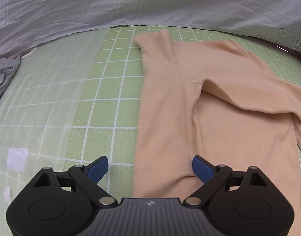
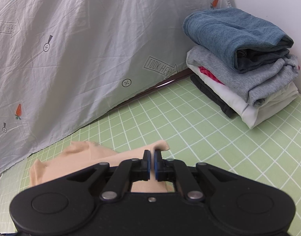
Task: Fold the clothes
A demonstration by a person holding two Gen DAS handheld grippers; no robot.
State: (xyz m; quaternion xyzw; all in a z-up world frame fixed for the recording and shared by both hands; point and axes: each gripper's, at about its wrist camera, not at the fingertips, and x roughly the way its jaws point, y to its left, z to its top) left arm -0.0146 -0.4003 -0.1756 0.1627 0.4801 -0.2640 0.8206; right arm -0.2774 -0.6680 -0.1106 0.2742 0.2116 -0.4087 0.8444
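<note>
The left gripper [image 1: 150, 169] is seen with its jaws spread wide, nothing held between them. Its blue pads [image 1: 98, 168] stand well apart. The top [image 1: 219, 118], peach in colour, is laid flat on the green grid mat [image 1: 111, 90] directly ahead of this gripper. The top's left edge runs forward from between the open jaws, so that the left pad is over bare mat and the right pad is over the cloth. Whether the right pad touches the cloth cannot be told. A sleeve [image 1: 156, 47] is folded up along the left edge toward the far side; a second sleeve is folded across the body to the right. Farther left, a grey garment [image 1: 3, 74] is noted at the mat's edge. A pale printed sheet [image 1: 150, 5] hangs behind.

The right gripper [image 2: 152, 164] is seen closed on the top [image 2: 87, 157], with a thin fold of cloth pinched between the pads and a corner of it showing just beyond the fingertips. The rest of the top lies below and to the left of the gripper. Beyond, bare mat [image 2: 189, 122] is recorded. At the far right a stack [image 2: 242, 63] of folded clothes is set against the wall, a blue piece uppermost. The sheet [image 2: 81, 49] closes the rear left.
</note>
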